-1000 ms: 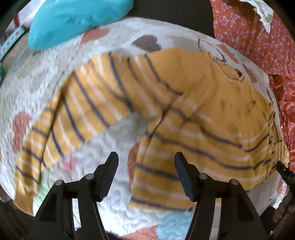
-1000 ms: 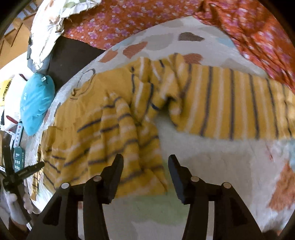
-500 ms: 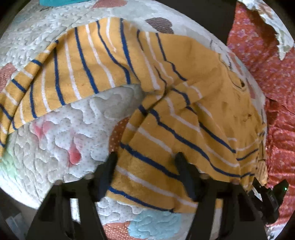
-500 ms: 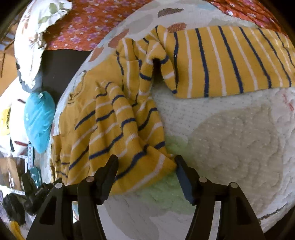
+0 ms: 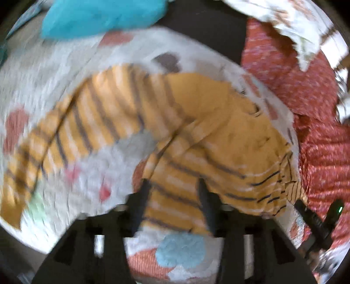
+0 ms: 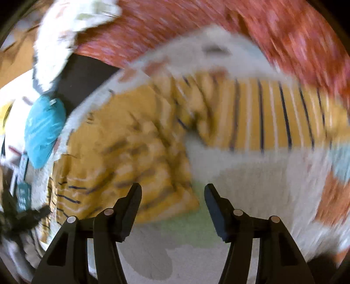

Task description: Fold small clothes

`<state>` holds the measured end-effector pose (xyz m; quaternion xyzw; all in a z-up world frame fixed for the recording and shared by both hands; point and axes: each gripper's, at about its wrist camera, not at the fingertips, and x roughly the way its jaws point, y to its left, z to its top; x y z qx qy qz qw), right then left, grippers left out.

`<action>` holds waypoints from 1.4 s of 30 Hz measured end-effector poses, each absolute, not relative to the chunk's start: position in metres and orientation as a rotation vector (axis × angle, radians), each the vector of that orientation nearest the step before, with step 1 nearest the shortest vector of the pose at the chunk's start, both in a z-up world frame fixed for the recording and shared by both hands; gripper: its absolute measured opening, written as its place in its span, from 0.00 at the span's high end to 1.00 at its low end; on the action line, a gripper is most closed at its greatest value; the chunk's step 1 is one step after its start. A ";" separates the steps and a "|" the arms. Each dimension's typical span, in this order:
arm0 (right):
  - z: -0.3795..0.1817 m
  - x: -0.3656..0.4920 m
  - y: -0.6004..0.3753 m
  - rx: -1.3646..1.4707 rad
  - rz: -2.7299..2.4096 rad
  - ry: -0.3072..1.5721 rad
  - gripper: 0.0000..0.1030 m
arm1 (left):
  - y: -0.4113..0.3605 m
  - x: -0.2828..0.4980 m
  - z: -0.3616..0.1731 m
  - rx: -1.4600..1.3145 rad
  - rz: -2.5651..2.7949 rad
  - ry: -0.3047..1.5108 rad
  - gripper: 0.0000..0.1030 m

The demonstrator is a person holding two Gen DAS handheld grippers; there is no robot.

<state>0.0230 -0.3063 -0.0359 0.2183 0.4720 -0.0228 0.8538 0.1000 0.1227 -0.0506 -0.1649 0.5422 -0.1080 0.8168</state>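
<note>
Quilted white mat [image 6: 251,179] with pastel blobs covers the work surface, red floral cloth [image 5: 317,131] bunched along its far edge and a teal cushion [image 5: 98,15] off past it. Lying on the mat is the sweater [image 5: 218,122], mustard with navy and white stripes, and both views are pretty smeared with motion blur. One sleeve [image 6: 280,115] stretches out flat sideways, so the long axis runs across the mat, while the other sleeve is flopped over the body in a crumpled diagonal. Left gripper [image 5: 174,187] has its fingers set narrow with the striped hem between them; can't tell if it's actually pinching. Right gripper [image 6: 172,194] is spread wide, holding nothing, just above the hem corner [image 6: 175,205].
</note>
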 end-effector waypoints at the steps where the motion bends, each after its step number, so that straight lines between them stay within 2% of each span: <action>1: -0.028 0.037 -0.299 0.421 -0.006 0.980 0.37 | 0.116 0.110 -0.047 -0.331 -0.246 1.149 0.41; 7: -0.040 0.142 -0.264 0.228 0.092 1.047 0.37 | 0.063 0.197 -0.072 -0.150 -0.292 1.207 0.40; 11: -0.067 0.189 -0.252 0.135 0.090 1.114 0.37 | 0.034 0.221 -0.099 0.021 -0.291 1.251 0.40; 12: -0.072 0.194 -0.248 0.122 0.105 1.129 0.37 | 0.029 0.222 -0.103 0.051 -0.295 1.268 0.48; 13: -0.078 0.197 -0.245 0.100 0.121 1.149 0.42 | 0.026 0.221 -0.104 0.070 -0.296 1.269 0.65; 14: -0.082 0.199 -0.241 0.074 0.133 1.162 0.69 | 0.025 0.219 -0.100 0.064 -0.315 1.262 0.80; 15: -0.084 0.199 -0.239 0.066 0.145 1.170 0.84 | 0.025 0.217 -0.096 0.046 -0.332 1.274 0.92; 17: -0.076 0.194 -0.240 0.097 0.153 1.161 0.90 | 0.028 0.208 -0.086 0.049 -0.333 1.252 0.92; 25: -0.011 0.117 -0.241 0.045 0.150 1.034 0.91 | 0.058 0.130 -0.022 -0.054 -0.366 1.116 0.93; 29: 0.019 0.052 -0.234 0.074 0.237 1.000 0.91 | 0.073 0.053 0.010 -0.096 -0.451 1.058 0.93; 33: 0.022 -0.037 -0.220 0.071 0.366 1.072 0.91 | 0.090 -0.028 0.006 -0.113 -0.468 1.080 0.93; 38: -0.024 -0.135 -0.215 -0.017 0.421 1.278 0.90 | 0.113 -0.110 -0.034 -0.047 -0.393 1.210 0.92; 40: -0.041 -0.151 -0.227 0.034 0.424 1.347 0.85 | 0.123 -0.127 -0.046 -0.055 -0.366 1.246 0.91; 41: -0.044 -0.153 -0.230 0.050 0.417 1.360 0.79 | 0.130 -0.133 -0.047 -0.075 -0.350 1.244 0.91; 42: -0.047 -0.154 -0.235 0.071 0.405 1.371 0.72 | 0.136 -0.137 -0.046 -0.094 -0.334 1.235 0.87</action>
